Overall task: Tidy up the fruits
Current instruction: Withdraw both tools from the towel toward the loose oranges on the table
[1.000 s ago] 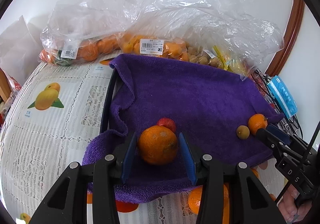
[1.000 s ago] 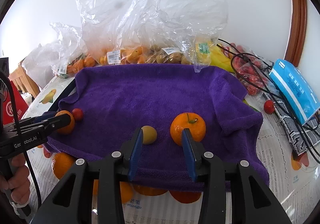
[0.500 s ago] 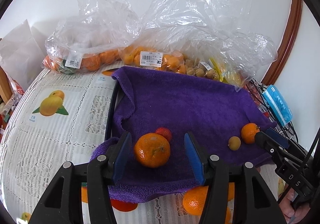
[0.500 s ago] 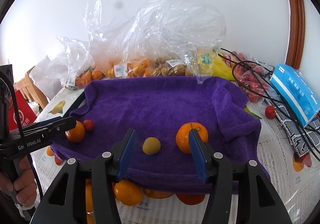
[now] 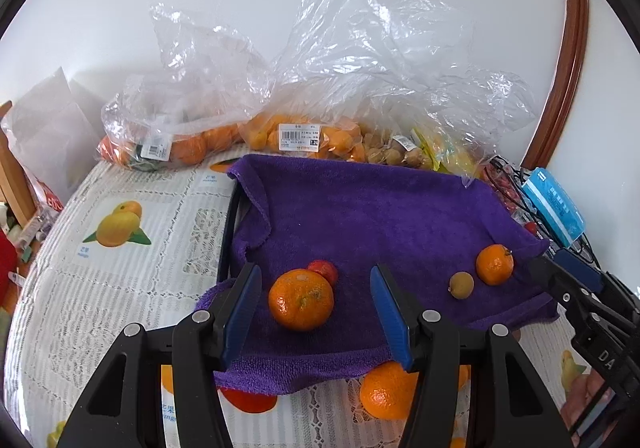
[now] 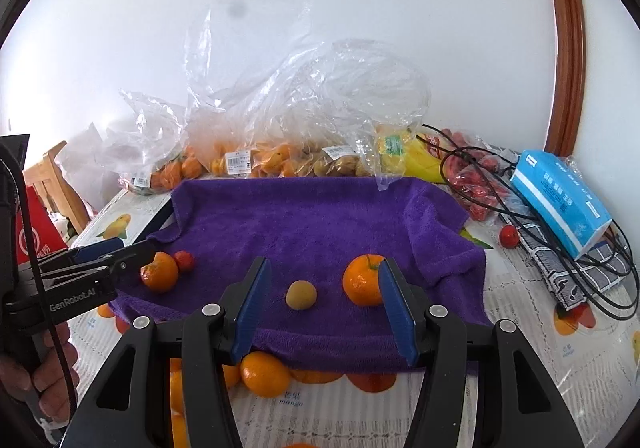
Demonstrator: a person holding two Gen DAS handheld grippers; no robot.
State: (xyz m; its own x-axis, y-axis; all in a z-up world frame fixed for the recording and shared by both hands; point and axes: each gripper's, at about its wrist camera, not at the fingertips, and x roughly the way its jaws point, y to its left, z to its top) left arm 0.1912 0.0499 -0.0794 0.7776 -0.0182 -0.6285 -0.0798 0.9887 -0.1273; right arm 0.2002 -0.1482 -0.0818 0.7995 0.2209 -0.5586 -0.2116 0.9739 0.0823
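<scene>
A purple towel (image 5: 360, 215) lies over a tray. On it, in the left wrist view, sit a large orange (image 5: 301, 299) with a small red fruit (image 5: 323, 271) behind it, and further right a small yellow-brown fruit (image 5: 461, 285) and a smaller orange (image 5: 494, 264). My left gripper (image 5: 318, 322) is open, its jaws either side of the large orange without touching. My right gripper (image 6: 322, 304) is open above the towel's front edge; the yellow-brown fruit (image 6: 301, 294) and the orange (image 6: 363, 280) lie beyond its jaws. The large orange (image 6: 159, 272) also shows in the right wrist view.
Clear plastic bags of oranges and other fruit (image 5: 304, 135) line the back wall. A loose orange (image 5: 386, 390) lies on the patterned tablecloth (image 5: 120, 288) in front of the towel. A blue tissue pack (image 6: 560, 199), black cables (image 6: 520, 207) and a small red fruit (image 6: 509, 236) lie at right.
My left gripper has let go of the large orange and opened wide, leaving it on the towel. My right gripper has also opened wider. Both grippers have pulled back and up.
</scene>
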